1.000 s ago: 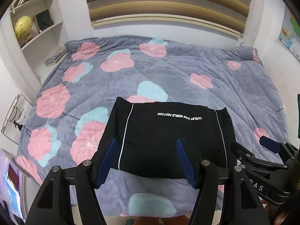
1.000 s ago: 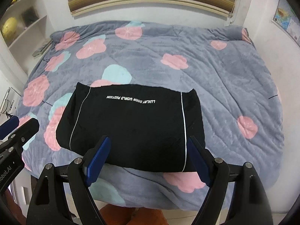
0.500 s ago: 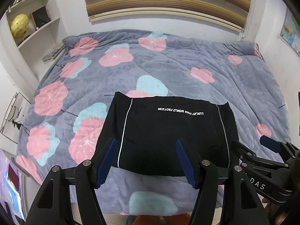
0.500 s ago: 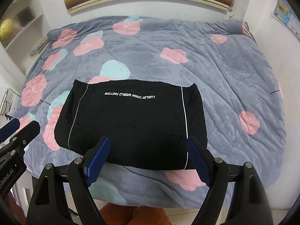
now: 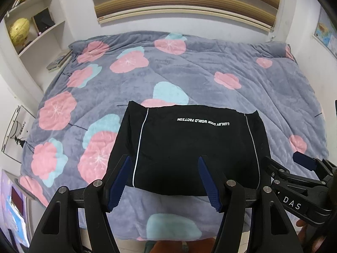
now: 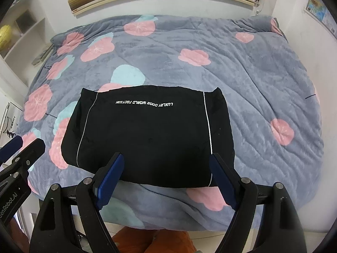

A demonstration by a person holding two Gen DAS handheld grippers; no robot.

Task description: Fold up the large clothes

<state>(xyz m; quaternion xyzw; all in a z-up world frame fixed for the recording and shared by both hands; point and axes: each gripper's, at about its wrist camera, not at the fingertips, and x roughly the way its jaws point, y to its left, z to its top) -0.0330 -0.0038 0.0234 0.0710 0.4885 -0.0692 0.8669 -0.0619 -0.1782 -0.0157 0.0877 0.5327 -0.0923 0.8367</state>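
On the floral quilt [image 6: 252, 67], folded black garment [image 6: 151, 135] lettered "LUXURY DOOR WORLD FACTION" (upside down), both grippers' jaws apart, empty.

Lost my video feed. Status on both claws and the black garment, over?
Left claw open, empty. Right claw open, empty. Black garment folded flat on the flowered blanket, near edge. Nothing in the way.
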